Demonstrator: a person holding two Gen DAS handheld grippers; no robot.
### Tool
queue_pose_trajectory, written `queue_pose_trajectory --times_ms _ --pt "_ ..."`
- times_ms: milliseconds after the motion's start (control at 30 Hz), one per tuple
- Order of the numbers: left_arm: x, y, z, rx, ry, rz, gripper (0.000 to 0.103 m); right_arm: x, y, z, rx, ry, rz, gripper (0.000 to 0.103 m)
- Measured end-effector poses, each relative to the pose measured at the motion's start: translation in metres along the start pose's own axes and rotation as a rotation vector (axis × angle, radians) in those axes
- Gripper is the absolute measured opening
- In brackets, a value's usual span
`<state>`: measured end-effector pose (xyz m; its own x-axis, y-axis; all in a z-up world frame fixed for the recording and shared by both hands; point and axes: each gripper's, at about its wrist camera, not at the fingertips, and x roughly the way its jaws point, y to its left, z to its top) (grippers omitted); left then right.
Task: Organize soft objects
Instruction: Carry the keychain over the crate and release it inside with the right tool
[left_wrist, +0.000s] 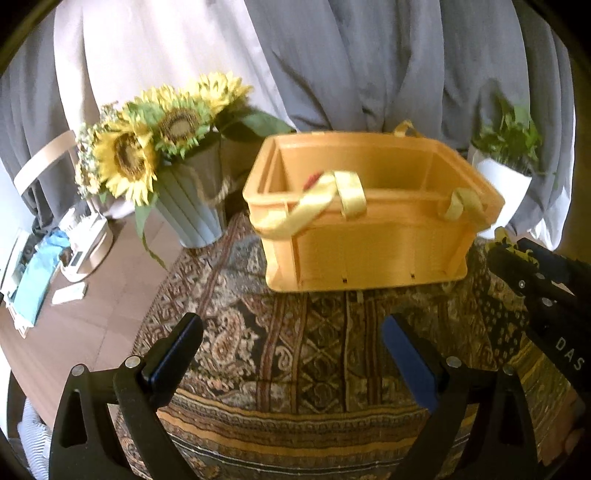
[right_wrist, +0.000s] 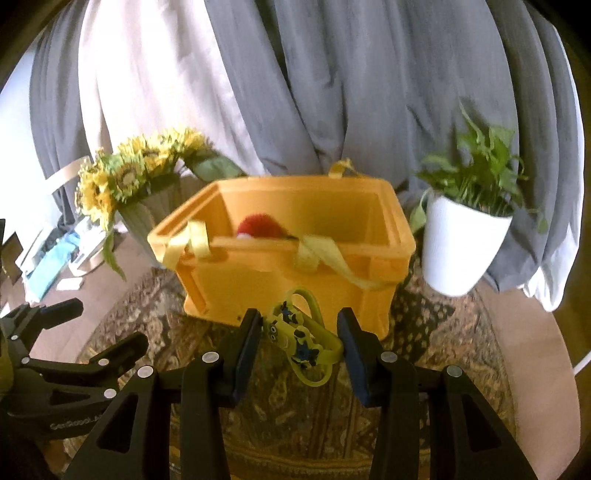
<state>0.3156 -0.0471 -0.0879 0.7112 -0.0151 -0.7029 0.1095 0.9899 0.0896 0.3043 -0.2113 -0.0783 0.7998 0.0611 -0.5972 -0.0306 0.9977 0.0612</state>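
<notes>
An orange plastic basket (left_wrist: 369, 254) with pale yellow ribbon handles stands on a patterned cloth; it also shows in the right wrist view (right_wrist: 280, 280). A red and white soft toy (right_wrist: 258, 227) lies inside it. My right gripper (right_wrist: 300, 345) is shut on a yellow soft pouch with cartoon figures (right_wrist: 299, 338), held just in front of the basket's near wall. My left gripper (left_wrist: 291, 354) is open and empty, low over the cloth in front of the basket. The right gripper (left_wrist: 517, 258) shows at the right edge of the left wrist view.
A grey vase of sunflowers (left_wrist: 195, 199) stands left of the basket. A white pot with a green plant (right_wrist: 461, 251) stands right of it. Grey and white curtains hang behind. Clutter lies on the wooden floor (left_wrist: 74, 314) at the left.
</notes>
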Motion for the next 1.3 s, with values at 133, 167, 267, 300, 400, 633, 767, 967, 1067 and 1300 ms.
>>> queue_pose_trajectory --times_ms 133,167,267,300,400,633,767,967,1067,1300 --pt "-0.006 0.005 0.011 -0.008 -0.03 0.01 0.101 0.0 0.002 0.014 -0.008 -0.033 0.001 0.044" --pt "-0.007 0.006 0.013 -0.011 -0.036 0.012 0.101 0.001 0.002 0.018 -0.009 -0.044 0.002 0.044" --pt "-0.009 0.009 0.021 -0.02 -0.055 0.019 0.101 0.003 0.003 0.029 -0.011 -0.071 0.003 0.044" --pt "-0.01 0.01 0.024 -0.022 -0.063 0.024 0.101 0.003 0.003 0.033 -0.011 -0.079 0.004 0.044" --pt "-0.011 0.013 0.032 -0.028 -0.081 0.033 0.102 0.006 0.004 0.043 -0.017 -0.1 0.005 0.044" --pt "-0.01 0.016 0.051 -0.04 -0.115 0.058 0.102 0.019 0.005 0.066 -0.037 -0.134 0.006 0.044" --pt "-0.006 0.019 0.059 -0.044 -0.121 0.072 0.102 0.032 0.005 0.077 -0.041 -0.135 0.006 0.044" --pt "0.005 0.019 0.069 -0.048 -0.116 0.086 0.102 0.054 0.001 0.089 -0.048 -0.117 0.006 0.044" --pt "0.01 0.02 0.073 -0.046 -0.115 0.094 0.102 0.066 0.001 0.093 -0.053 -0.098 0.004 0.044" --pt "0.022 0.02 0.079 -0.035 -0.1 0.108 0.102 0.091 -0.003 0.095 -0.029 -0.055 0.005 0.048"
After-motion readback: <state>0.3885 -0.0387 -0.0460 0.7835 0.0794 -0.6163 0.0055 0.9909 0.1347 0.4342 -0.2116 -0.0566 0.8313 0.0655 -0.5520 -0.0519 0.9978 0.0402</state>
